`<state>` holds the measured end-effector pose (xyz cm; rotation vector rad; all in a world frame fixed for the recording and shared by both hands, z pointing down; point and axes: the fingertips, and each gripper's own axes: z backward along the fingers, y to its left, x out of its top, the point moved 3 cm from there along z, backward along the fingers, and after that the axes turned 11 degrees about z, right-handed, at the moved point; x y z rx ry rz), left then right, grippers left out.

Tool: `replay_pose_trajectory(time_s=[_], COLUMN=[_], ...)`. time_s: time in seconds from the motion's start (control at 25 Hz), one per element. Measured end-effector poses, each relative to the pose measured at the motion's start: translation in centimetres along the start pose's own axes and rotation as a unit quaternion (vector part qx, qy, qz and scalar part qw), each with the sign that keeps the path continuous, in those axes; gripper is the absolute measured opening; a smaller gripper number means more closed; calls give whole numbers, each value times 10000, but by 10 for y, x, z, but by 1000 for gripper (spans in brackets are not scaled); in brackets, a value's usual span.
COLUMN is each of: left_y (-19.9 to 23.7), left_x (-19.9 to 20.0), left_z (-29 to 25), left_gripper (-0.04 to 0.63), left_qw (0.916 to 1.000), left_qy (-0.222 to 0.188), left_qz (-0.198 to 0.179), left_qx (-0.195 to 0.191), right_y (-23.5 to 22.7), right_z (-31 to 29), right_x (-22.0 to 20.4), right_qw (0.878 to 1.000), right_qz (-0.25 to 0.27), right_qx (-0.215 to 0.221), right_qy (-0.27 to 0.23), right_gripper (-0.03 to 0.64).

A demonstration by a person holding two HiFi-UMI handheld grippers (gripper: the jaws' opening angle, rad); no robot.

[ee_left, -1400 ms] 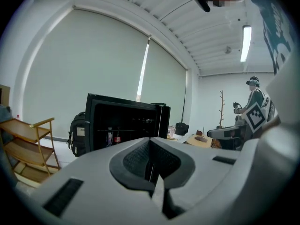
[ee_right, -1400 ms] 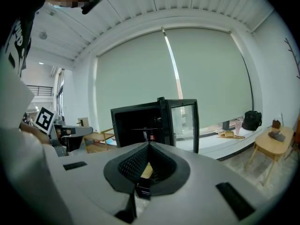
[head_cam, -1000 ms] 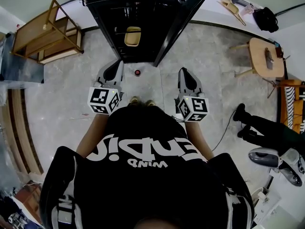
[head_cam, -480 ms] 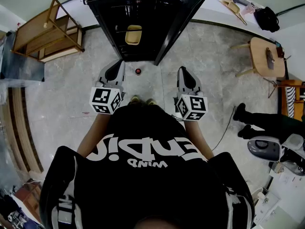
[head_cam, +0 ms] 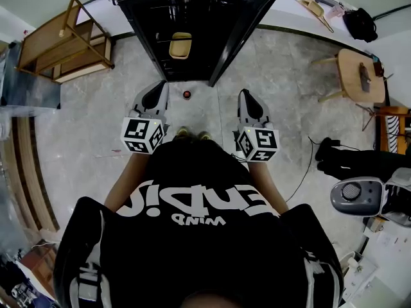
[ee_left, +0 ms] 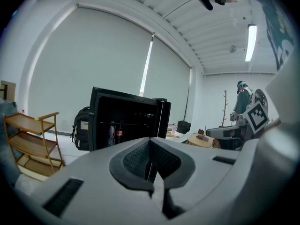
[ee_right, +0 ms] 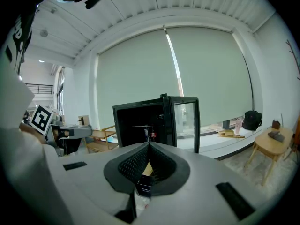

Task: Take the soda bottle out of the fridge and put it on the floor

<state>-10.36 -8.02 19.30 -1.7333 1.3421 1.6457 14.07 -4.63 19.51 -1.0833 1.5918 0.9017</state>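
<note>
A black fridge (head_cam: 148,18) stands ahead with its door (head_cam: 247,24) swung open to the right. A small red-topped thing (head_cam: 186,95), seemingly a bottle seen from above, stands on the floor just in front of the fridge. It lies between my left gripper (head_cam: 158,85) and right gripper (head_cam: 244,95). Inside the fridge (ee_left: 126,121) a red-labelled bottle (ee_left: 118,134) shows under a shelf, and the same bottle (ee_right: 152,135) appears in the right gripper view. Both the left gripper (ee_left: 151,142) and the right gripper (ee_right: 149,146) are shut and hold nothing.
A tan container (head_cam: 179,45) sits low in the fridge. A wooden rack (head_cam: 61,43) stands at the left and a round wooden table (head_cam: 359,76) at the right. A cable (head_cam: 302,178), a person's dark legs (head_cam: 359,162) and a grey machine (head_cam: 359,197) occupy the right floor.
Both grippers have stayed almost still. At the right, the dark legs have shifted and the grey machine has slid further left into view.
</note>
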Motion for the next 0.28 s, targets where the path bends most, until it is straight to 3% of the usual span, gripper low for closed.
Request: replay_pose_trajectory(time_s=[0.28], left_y=[3], left_x=[-2], left_z=[2], left_gripper=[6], left_qw=[10000], left_qy=[4], left_qz=[44], left_qx=[25], right_y=[2], right_z=[0], right_x=[-3], right_qw=[10000], right_qz=[-52], right_qx=[-1], right_qy=[20], right_gripper=[23])
